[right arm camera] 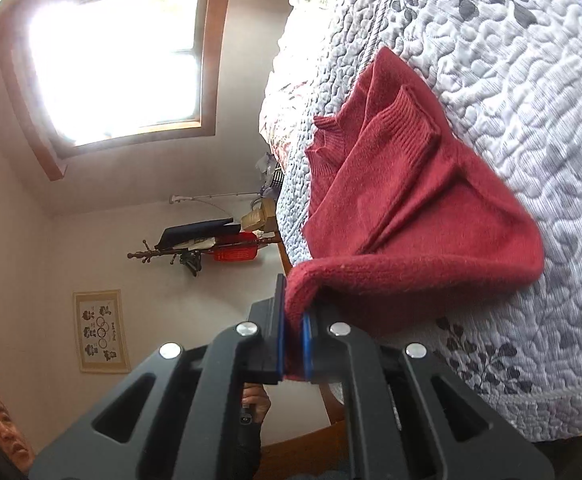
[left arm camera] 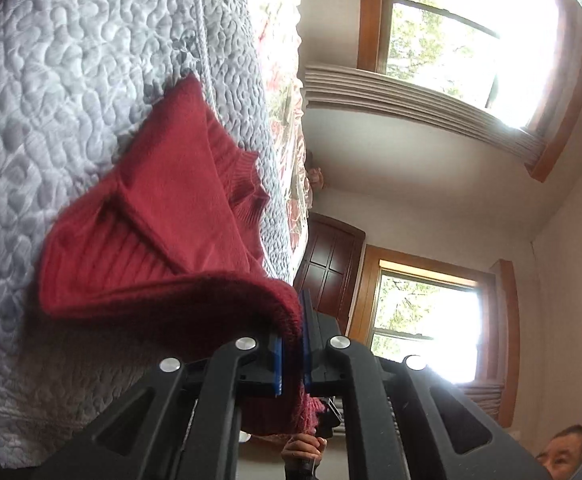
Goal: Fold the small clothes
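A small red knitted sweater [left arm camera: 163, 224] lies on a white quilted bedspread [left arm camera: 51, 100], sleeves folded over its body and the ribbed collar [left arm camera: 247, 184] at the far end. My left gripper [left arm camera: 293, 344] is shut on one corner of the hem, which is lifted off the bed and curled toward me. In the right wrist view the same sweater [right arm camera: 403, 200] shows its ribbed cuff [right arm camera: 411, 128] lying on top. My right gripper [right arm camera: 294, 340] is shut on the other hem corner, also raised off the bedspread [right arm camera: 531, 100].
Both views are rolled sideways. The bed's wooden edge [right arm camera: 303, 452] is near me. Windows [left arm camera: 443, 36] and a dark wooden door [left arm camera: 327, 264] are beyond the bed. A coat rack with a red basket [right arm camera: 235, 252] stands by the wall. A person's hand [left arm camera: 303, 450] and head appear at the frame bottoms.
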`<state>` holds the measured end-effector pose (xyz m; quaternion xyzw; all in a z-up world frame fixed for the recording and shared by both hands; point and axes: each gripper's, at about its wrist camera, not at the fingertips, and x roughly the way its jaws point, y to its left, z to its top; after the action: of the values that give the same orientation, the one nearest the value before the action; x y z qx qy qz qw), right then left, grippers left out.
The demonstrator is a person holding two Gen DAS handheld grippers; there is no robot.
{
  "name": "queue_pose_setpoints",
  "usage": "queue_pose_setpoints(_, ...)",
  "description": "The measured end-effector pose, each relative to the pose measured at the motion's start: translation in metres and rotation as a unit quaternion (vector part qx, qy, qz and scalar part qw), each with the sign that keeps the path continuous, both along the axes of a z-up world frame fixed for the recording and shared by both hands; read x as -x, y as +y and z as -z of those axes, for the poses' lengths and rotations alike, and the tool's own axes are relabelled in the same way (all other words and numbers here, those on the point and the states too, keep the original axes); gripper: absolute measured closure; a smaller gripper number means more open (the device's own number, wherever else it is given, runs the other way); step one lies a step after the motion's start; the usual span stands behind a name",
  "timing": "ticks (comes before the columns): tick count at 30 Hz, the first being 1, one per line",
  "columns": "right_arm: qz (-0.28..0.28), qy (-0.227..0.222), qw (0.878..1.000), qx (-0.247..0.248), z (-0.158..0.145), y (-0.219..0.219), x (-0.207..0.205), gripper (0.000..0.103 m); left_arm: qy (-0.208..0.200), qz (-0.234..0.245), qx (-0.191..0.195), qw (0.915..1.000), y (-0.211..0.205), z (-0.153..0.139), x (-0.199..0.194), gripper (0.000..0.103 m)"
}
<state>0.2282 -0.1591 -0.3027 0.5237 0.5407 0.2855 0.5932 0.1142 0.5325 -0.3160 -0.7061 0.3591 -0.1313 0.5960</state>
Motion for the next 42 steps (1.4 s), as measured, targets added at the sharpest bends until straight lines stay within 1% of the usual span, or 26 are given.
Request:
queue_pose_setpoints(3,0.005,0.018,1.000,0.012,0.020,0.001,-0.035,0.098,0.026,-0.011,0.003,0.9996,0.012,0.026,-0.025,0.097)
queue_pose_setpoints(7,-0.003,0.046,0.998,0.039,0.052,0.009,-0.077,0.098,0.067,-0.017,0.006,0.9976,0.014,0.067,-0.058,0.097)
queue_pose_setpoints(13,-0.006,0.088,0.994,0.061,0.105,0.018,-0.115,0.097,0.124,-0.028,0.011,0.9919,0.011,0.121,-0.092,0.096)
queue_pose_setpoints(15,-0.007,0.099,0.993,0.066,0.115,0.019,-0.124,0.088,0.135,-0.037,0.016,0.9901,0.012,0.132,-0.099,0.089)
queue_pose_setpoints(16,-0.005,0.102,0.992,0.067,0.117,0.018,-0.129,0.085,0.137,-0.043,0.020,0.9895,0.014,0.136,-0.101,0.082)
queue_pose_setpoints(17,-0.006,0.102,0.992,0.068,0.121,0.018,-0.133,0.074,0.135,-0.048,0.023,0.9894,0.016,0.137,-0.103,0.072)
queue_pose_setpoints(18,-0.007,0.104,0.992,0.070,0.124,0.017,-0.136,0.058,0.133,-0.053,0.024,0.9894,0.018,0.138,-0.105,0.068)
queue_pose_setpoints(19,-0.004,0.107,0.992,0.070,0.125,0.015,-0.140,0.051,0.131,-0.055,0.024,0.9896,0.020,0.138,-0.108,0.064)
queue_pose_setpoints(20,-0.001,0.107,0.992,0.068,0.126,0.014,-0.145,0.046,0.129,-0.054,0.024,0.9899,0.021,0.137,-0.108,0.063)
queue_pose_setpoints(24,-0.006,0.102,0.993,0.062,0.121,0.015,-0.159,0.043,0.122,-0.049,0.026,0.9910,0.025,0.136,-0.111,0.059)
queue_pose_setpoints(25,-0.006,0.097,0.993,0.064,0.118,0.014,-0.161,0.043,0.119,-0.053,0.028,0.9911,0.026,0.136,-0.111,0.056)
queue_pose_setpoints(27,0.001,0.094,0.994,0.054,0.115,0.011,-0.165,0.034,0.114,-0.059,0.031,0.9913,0.027,0.135,-0.114,0.052)
queue_pose_setpoints(29,0.008,0.089,0.995,0.043,0.112,0.007,-0.168,0.034,0.107,-0.066,0.033,0.9915,0.030,0.131,-0.119,0.046)
queue_pose_setpoints(33,0.001,0.084,0.995,0.053,0.106,0.005,-0.170,0.034,0.093,-0.077,0.032,0.9922,0.038,0.129,-0.131,0.041)
queue_pose_setpoints(35,-0.007,0.075,0.994,0.074,0.101,0.006,-0.165,0.034,0.094,-0.076,0.030,0.9922,0.041,0.130,-0.136,0.039)
queue_pose_setpoints(36,-0.016,0.061,0.994,0.094,0.095,0.007,-0.162,0.036,0.097,-0.075,0.029,0.9920,0.042,0.130,-0.138,0.039)
queue_pose_setpoints(37,-0.035,0.039,0.991,0.125,0.086,0.010,-0.156,0.036,0.096,-0.075,0.028,0.9922,0.043,0.129,-0.139,0.039)
queue_pose_setpoints(38,-0.050,0.023,0.988,0.143,0.077,0.014,-0.148,0.037,0.092,-0.073,0.026,0.9927,0.045,0.127,-0.141,0.039)
queue_pose_setpoints(39,-0.061,0.012,0.987,0.149,0.071,0.016,-0.140,0.039,0.088,-0.068,0.023,0.9935,0.046,0.124,-0.141,0.038)
queue_pose_setpoints(40,-0.069,0.005,0.986,0.152,0.066,0.017,-0.131,0.040,0.084,-0.061,0.016,0.9944,0.048,0.121,-0.141,0.035)
queue_pose_setpoints(42,-0.071,0.013,0.986,0.152,0.066,0.018,-0.114,0.040,0.082,-0.049,-0.005,0.9955,0.053,0.112,-0.137,0.032)
